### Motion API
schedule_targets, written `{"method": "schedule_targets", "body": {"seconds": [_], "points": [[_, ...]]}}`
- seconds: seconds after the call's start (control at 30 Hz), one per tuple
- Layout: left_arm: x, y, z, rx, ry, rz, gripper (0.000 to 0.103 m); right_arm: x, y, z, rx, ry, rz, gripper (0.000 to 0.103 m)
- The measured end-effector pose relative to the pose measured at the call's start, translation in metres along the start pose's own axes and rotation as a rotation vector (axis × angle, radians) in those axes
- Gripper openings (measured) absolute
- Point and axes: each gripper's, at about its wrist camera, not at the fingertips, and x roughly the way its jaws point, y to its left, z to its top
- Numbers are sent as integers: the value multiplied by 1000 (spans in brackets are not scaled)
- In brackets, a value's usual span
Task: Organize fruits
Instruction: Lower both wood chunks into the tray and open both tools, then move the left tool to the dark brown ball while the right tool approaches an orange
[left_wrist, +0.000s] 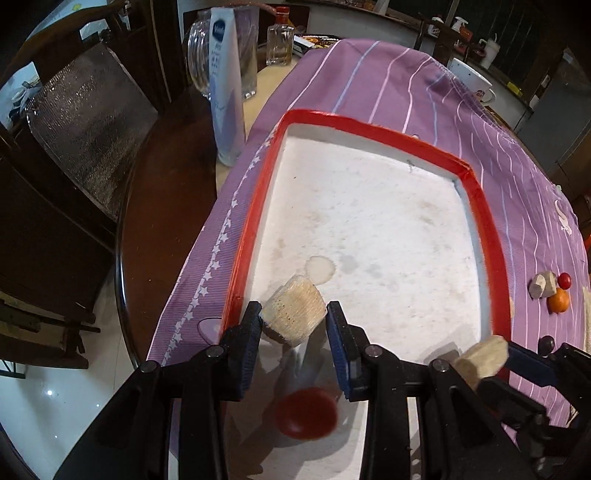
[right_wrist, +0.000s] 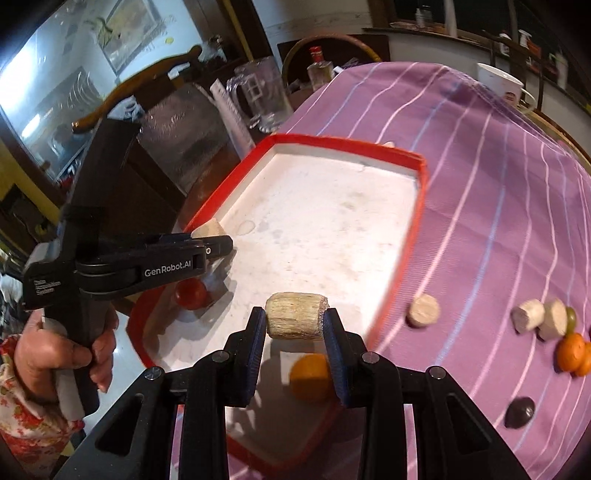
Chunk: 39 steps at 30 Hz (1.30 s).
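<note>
Fruit chunk (left_wrist: 293, 314), pale and fibrous, sits clamped in the left gripper (left_wrist: 293, 319) over the red-rimmed tray (left_wrist: 369, 127); a red fruit (left_wrist: 306, 411) lies below. Right wrist view: the right gripper (right_wrist: 294, 321) holds another chunk (right_wrist: 295, 315) above an orange (right_wrist: 310, 376) in the tray.

Both wrist views close above, facing forward; shared: tray (left_wrist: 369, 125) (right_wrist: 332, 142).
</note>
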Motion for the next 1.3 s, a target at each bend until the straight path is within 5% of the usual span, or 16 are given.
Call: {"method": "schedule_targets", "body": {"seconds": [0.1, 0.3, 0.47, 0.67, 0.83, 1.3], "points": [[1, 1, 1, 1, 1, -12, 35, 9, 7, 3, -17, 6, -9, 36], [-13, 0, 3, 3, -21, -29, 57, 19, 13, 9, -31, 10, -19, 36], [-37, -3, 2, 13, -73, -4, 64, 7, 7, 8, 13, -17, -13, 37], [-64, 0, -14, -36, -121, 22, 66, -31, -19, -6, 103, -91, -22, 37], [-74, 1, -29, -108, -104, -30, 66, -66, -62, -33, 221, -132, -58, 37], [-87, -133, -43, 109, -95, -153, 66, -129, -175, -117, 486, -167, -152, 37]]}}
